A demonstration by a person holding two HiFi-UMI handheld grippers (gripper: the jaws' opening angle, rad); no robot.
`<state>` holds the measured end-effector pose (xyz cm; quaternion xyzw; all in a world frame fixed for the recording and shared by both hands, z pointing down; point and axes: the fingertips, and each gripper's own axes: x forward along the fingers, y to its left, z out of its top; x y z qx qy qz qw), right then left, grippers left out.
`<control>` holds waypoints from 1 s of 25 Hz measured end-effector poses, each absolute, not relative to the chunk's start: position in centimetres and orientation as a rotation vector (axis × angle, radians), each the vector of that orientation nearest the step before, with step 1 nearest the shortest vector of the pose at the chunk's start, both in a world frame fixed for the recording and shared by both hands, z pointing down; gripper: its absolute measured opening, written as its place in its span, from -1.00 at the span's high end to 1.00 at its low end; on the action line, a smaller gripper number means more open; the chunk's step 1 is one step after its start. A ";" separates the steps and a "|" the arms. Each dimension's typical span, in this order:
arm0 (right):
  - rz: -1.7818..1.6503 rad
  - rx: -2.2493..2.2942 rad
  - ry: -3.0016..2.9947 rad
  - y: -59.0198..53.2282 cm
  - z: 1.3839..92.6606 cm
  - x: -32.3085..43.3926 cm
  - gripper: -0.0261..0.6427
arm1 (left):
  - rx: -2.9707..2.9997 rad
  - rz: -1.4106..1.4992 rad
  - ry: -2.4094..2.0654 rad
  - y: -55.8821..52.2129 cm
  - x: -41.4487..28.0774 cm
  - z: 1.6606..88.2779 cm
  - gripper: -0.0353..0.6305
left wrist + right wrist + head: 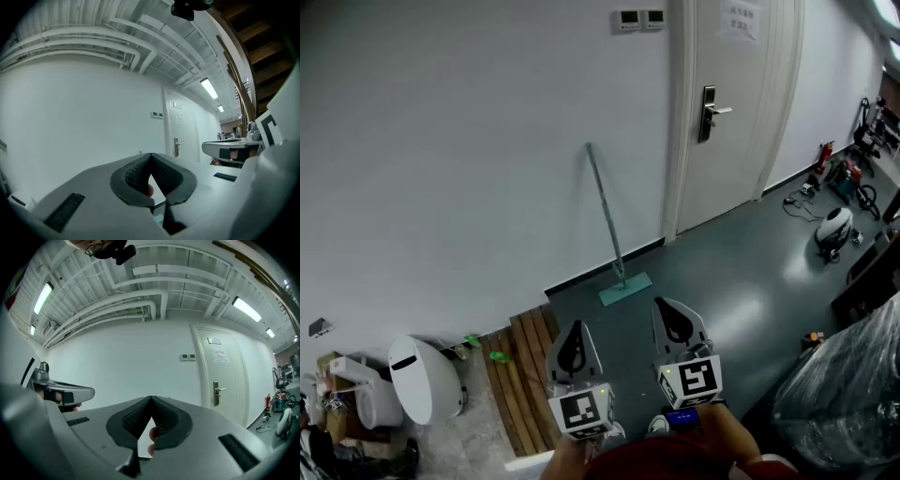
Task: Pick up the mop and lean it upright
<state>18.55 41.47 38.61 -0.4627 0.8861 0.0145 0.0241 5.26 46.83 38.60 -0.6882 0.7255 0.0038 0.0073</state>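
Against the white wall (469, 187), left of the door (731, 103), the mop (607, 217) leans upright, head on the dark floor (722, 281); well short of it, left gripper (577, 323) and right gripper (660, 303) are held level, side by side, jaws pressed together on nothing.
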 end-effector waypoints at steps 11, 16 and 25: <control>0.006 -1.414 2.757 41.5 38.9 22.4 0.87 | -2.178 -0.016 2.292 46.2 9.6 39.1 0.85; -0.016 -1.390 2.739 41.4 38.8 25.0 0.87 | -2.164 -0.035 2.290 46.0 12.5 39.2 0.85; -0.027 -1.373 2.758 39.8 39.6 25.2 0.87 | -2.131 -0.035 2.300 44.5 12.7 39.0 0.85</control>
